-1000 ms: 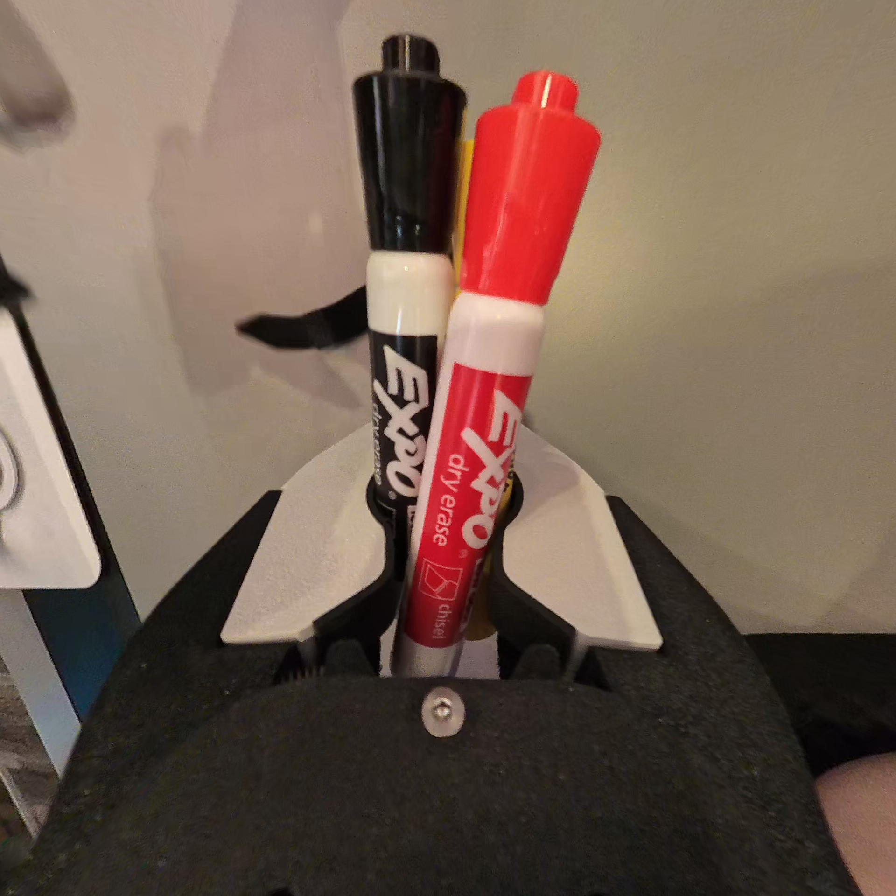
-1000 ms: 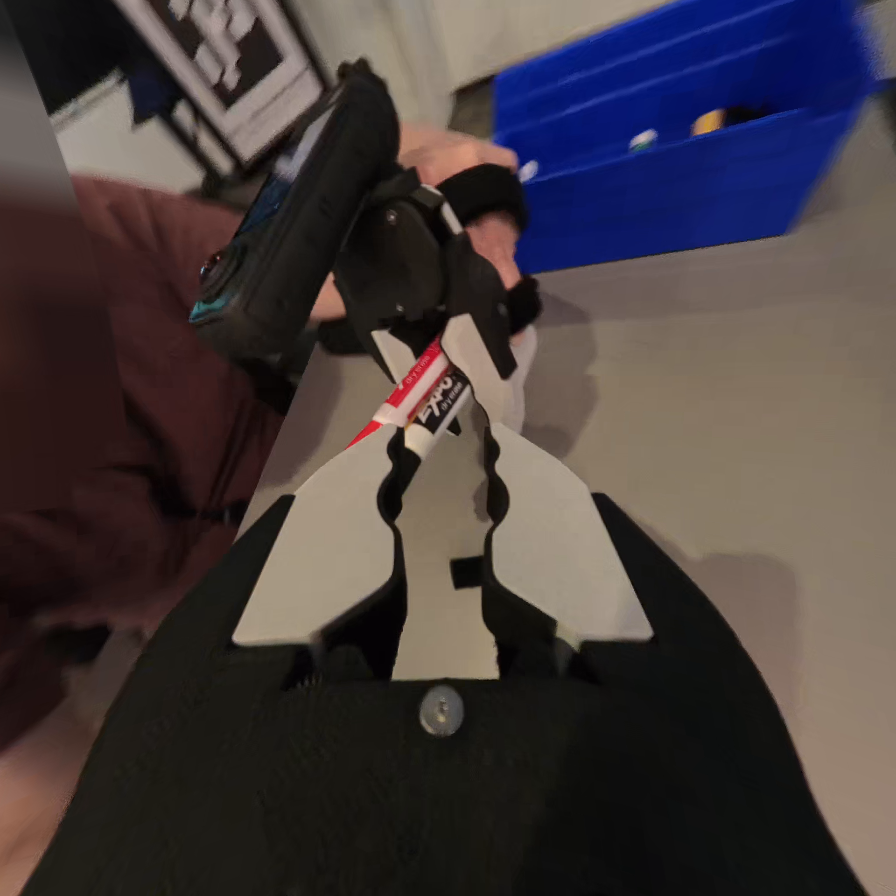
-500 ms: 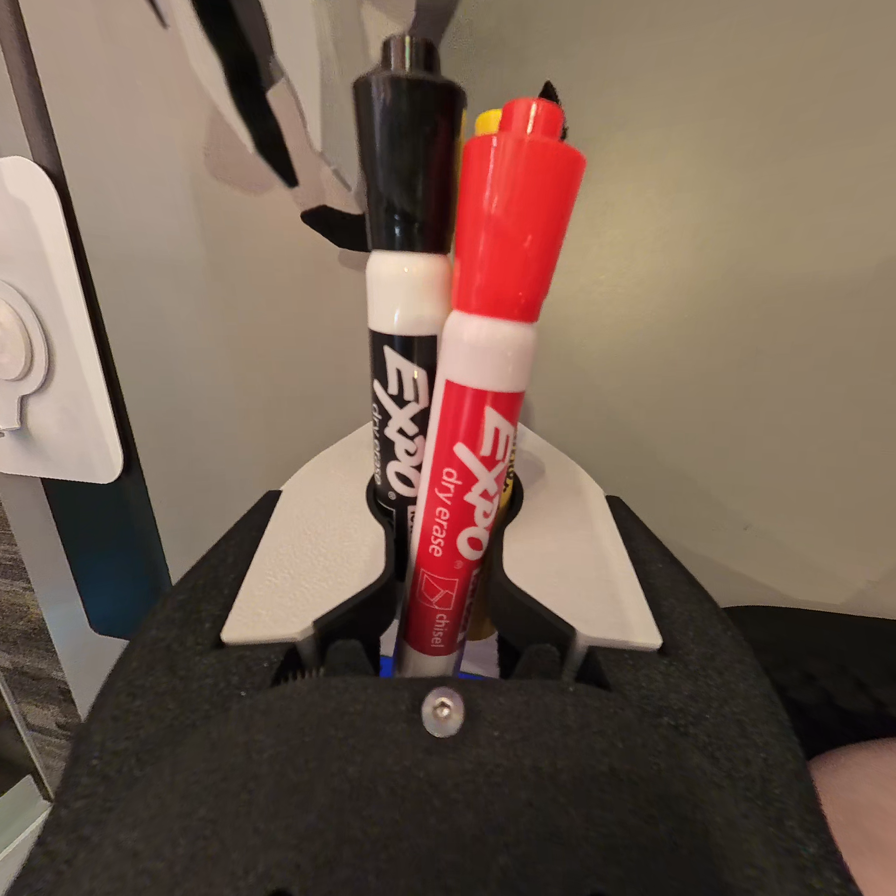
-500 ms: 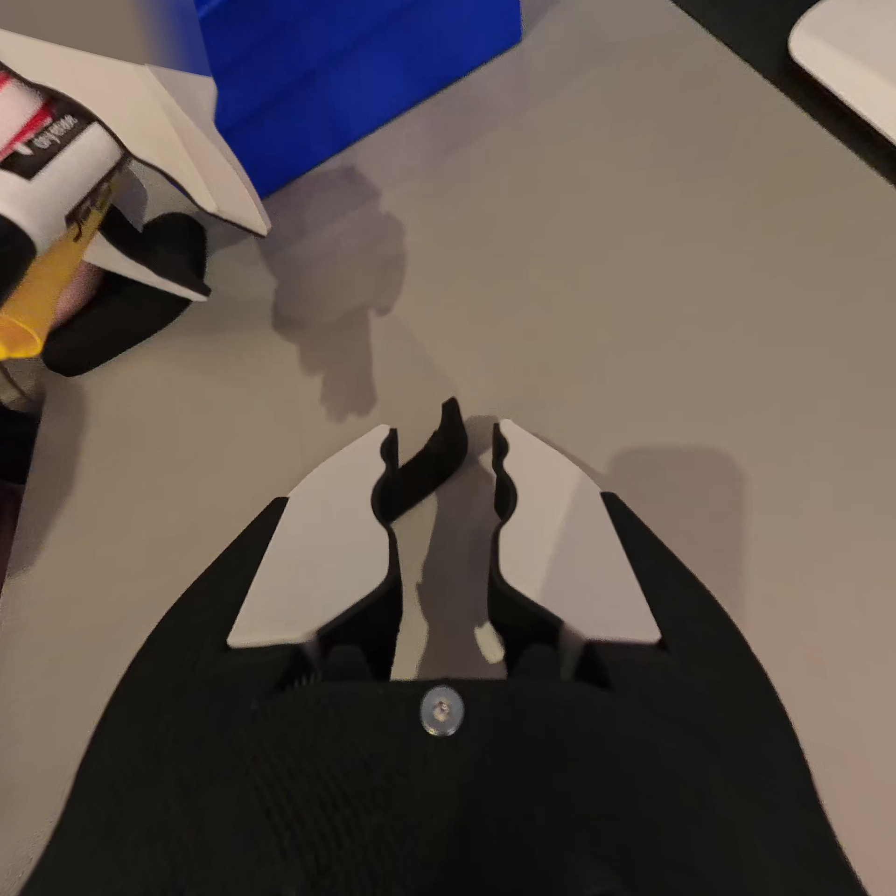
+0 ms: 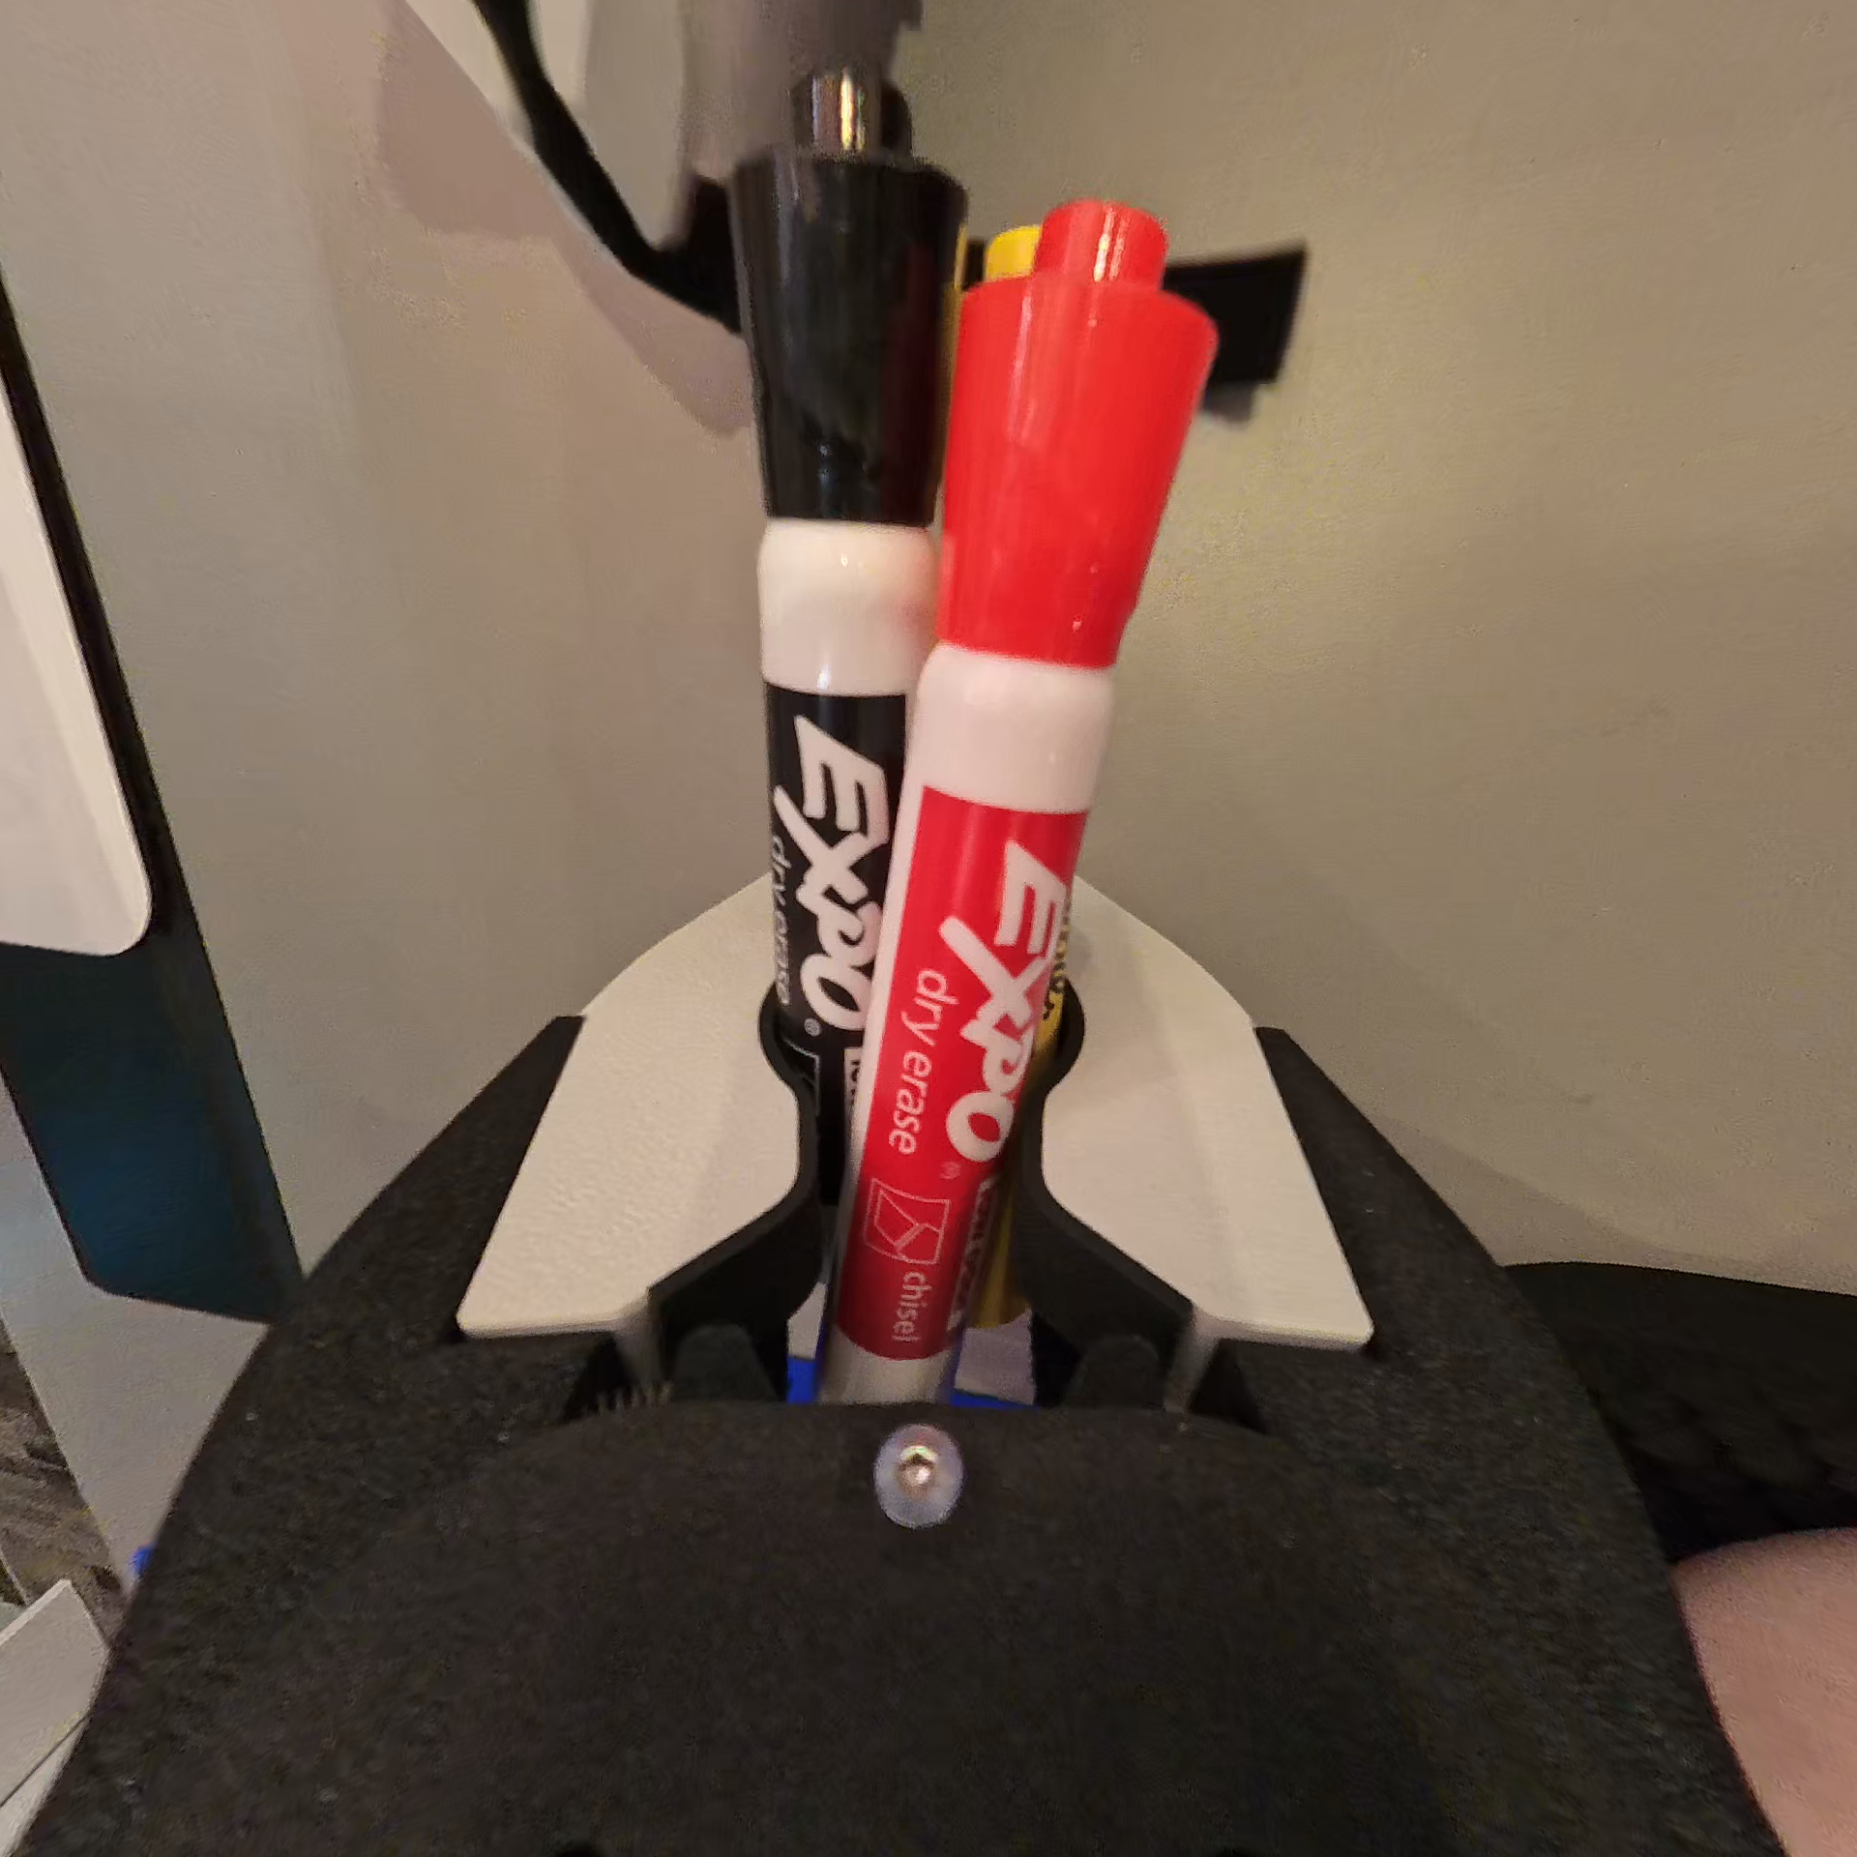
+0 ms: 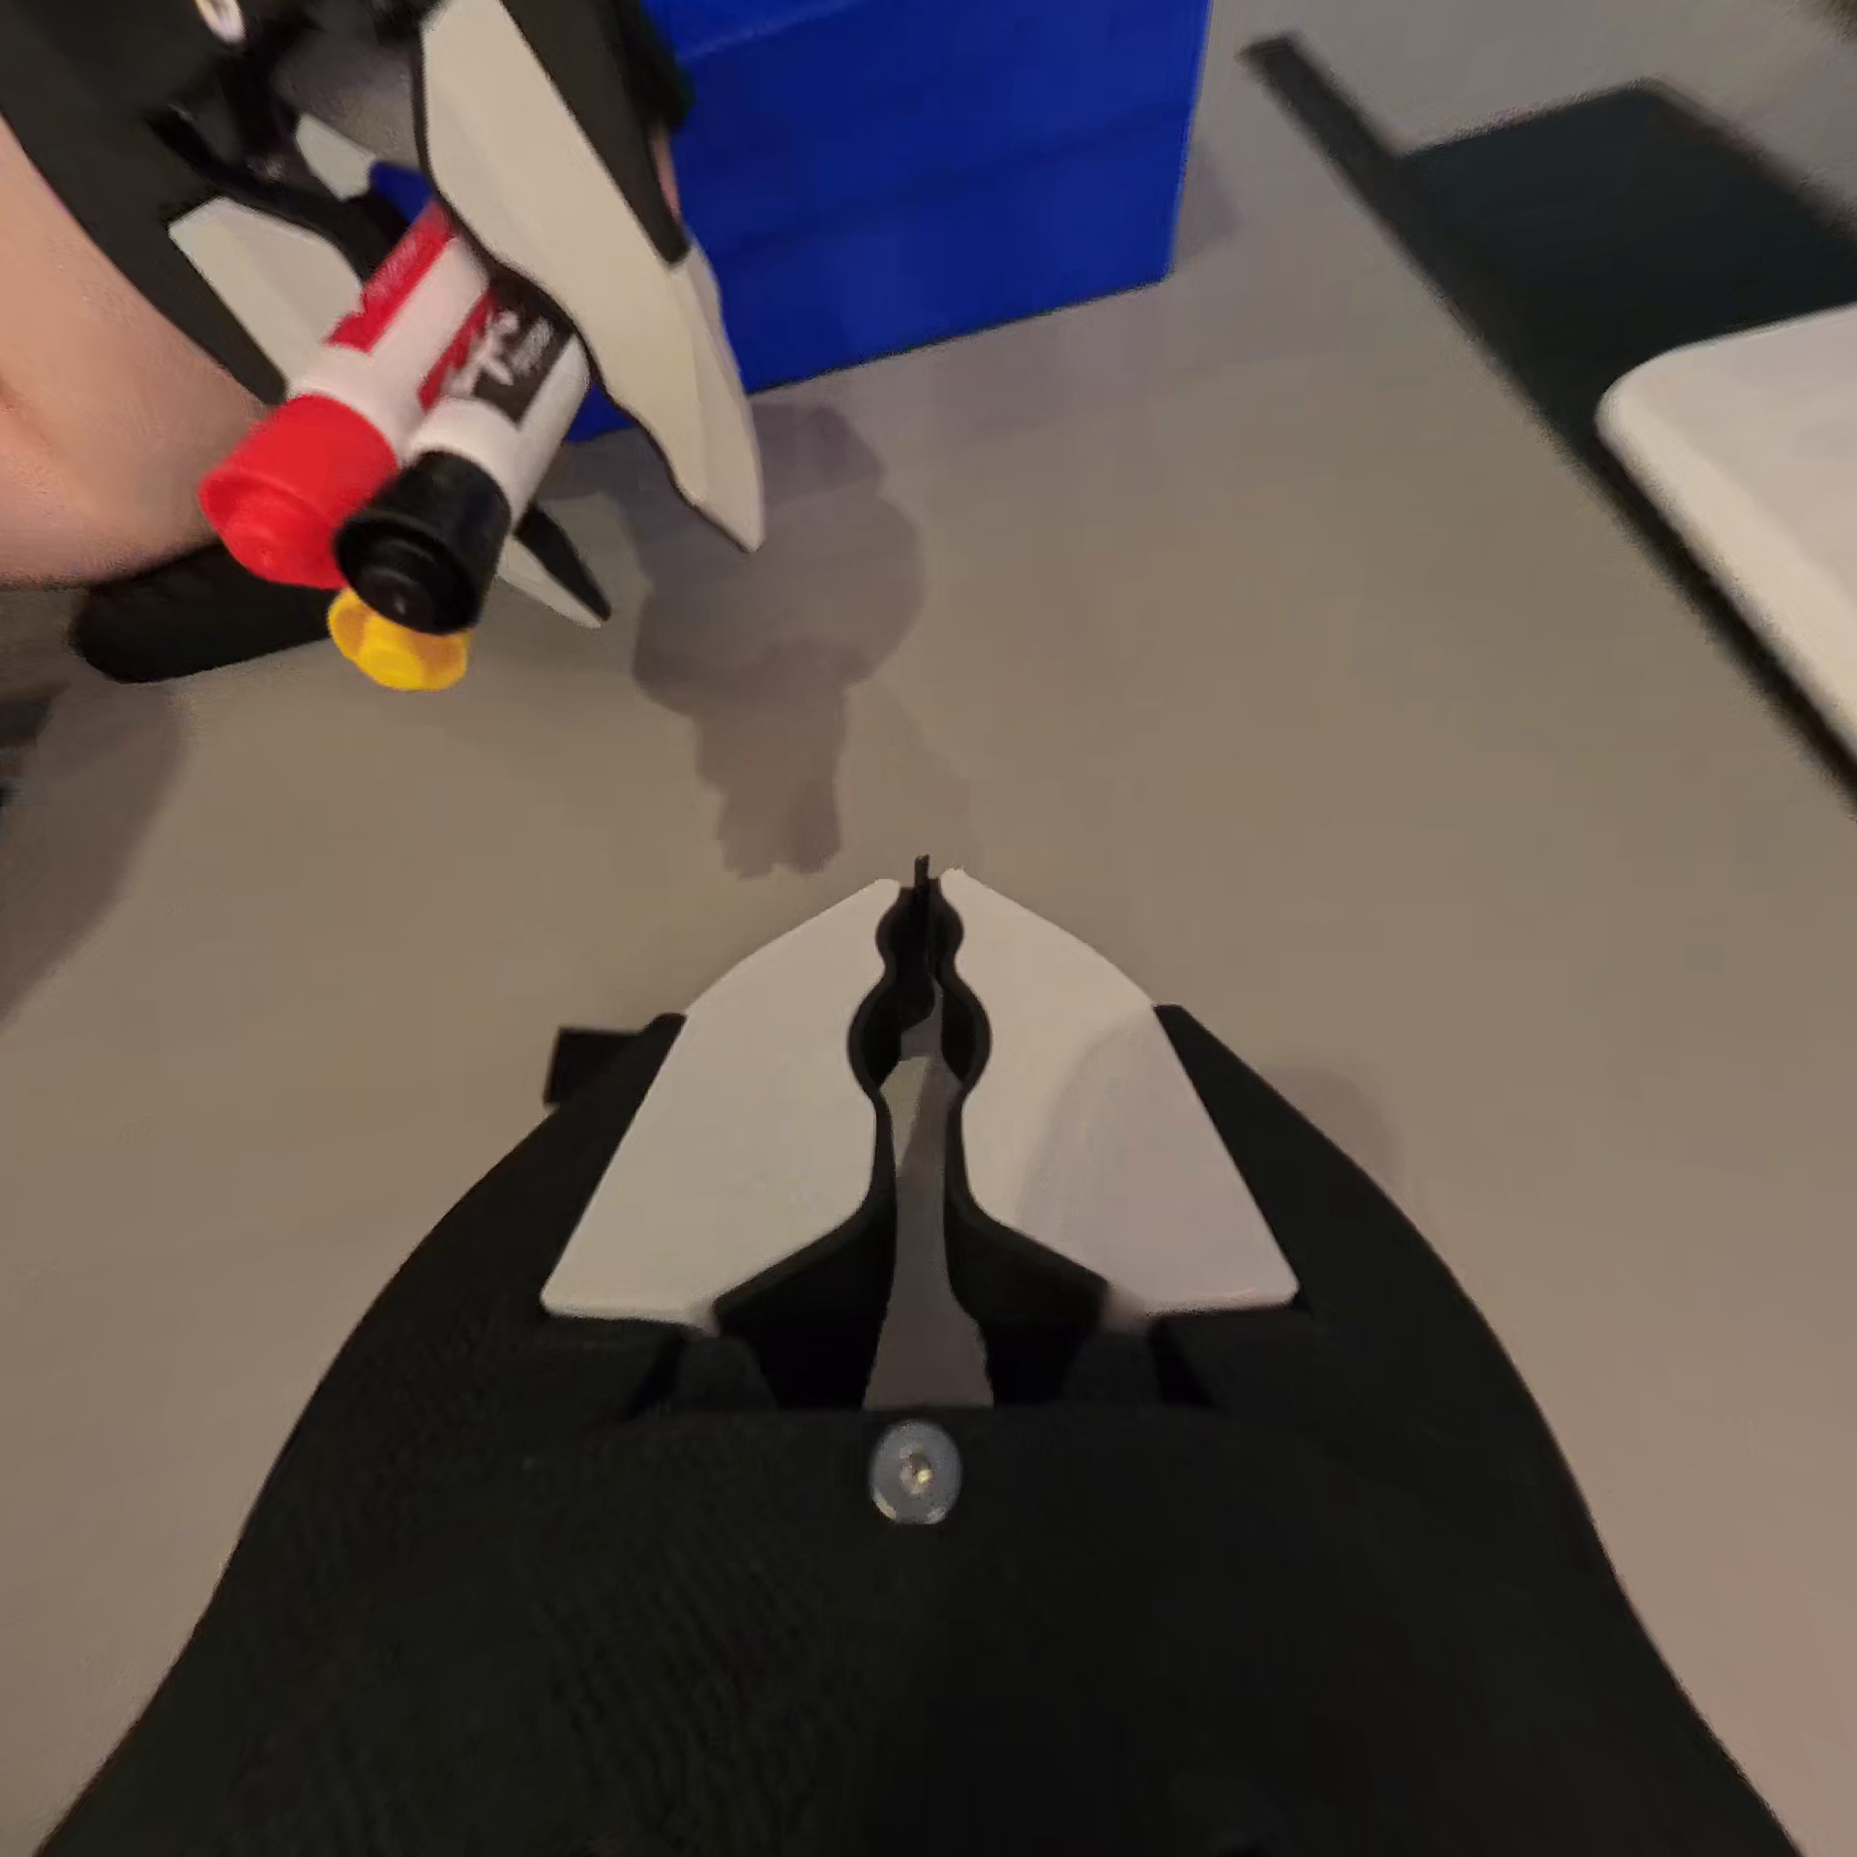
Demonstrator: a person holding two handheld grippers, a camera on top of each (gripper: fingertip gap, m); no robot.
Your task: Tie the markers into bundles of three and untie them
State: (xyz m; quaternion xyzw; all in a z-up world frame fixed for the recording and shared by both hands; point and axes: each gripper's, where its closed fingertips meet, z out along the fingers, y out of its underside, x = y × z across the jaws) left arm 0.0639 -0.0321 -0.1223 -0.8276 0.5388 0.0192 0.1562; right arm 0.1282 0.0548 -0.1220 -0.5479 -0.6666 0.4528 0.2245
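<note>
My left gripper (image 5: 919, 1015) has its jaws clenched around three dry-erase markers, caps pointing away: a black marker (image 5: 839, 563), a red marker (image 5: 1015, 804) and a yellow marker (image 5: 1010, 251) mostly hidden behind them. In the right wrist view the same bundle hangs above the grey tabletop (image 6: 1206, 754), in front of a blue bin (image 6: 935, 181). My right gripper (image 6: 922, 884) has its jaws pinched on a thin black strap (image 6: 921, 879), whose other end sticks out at the gripper's left side. In the left wrist view that strap (image 5: 1241, 301) shows behind the caps.
</note>
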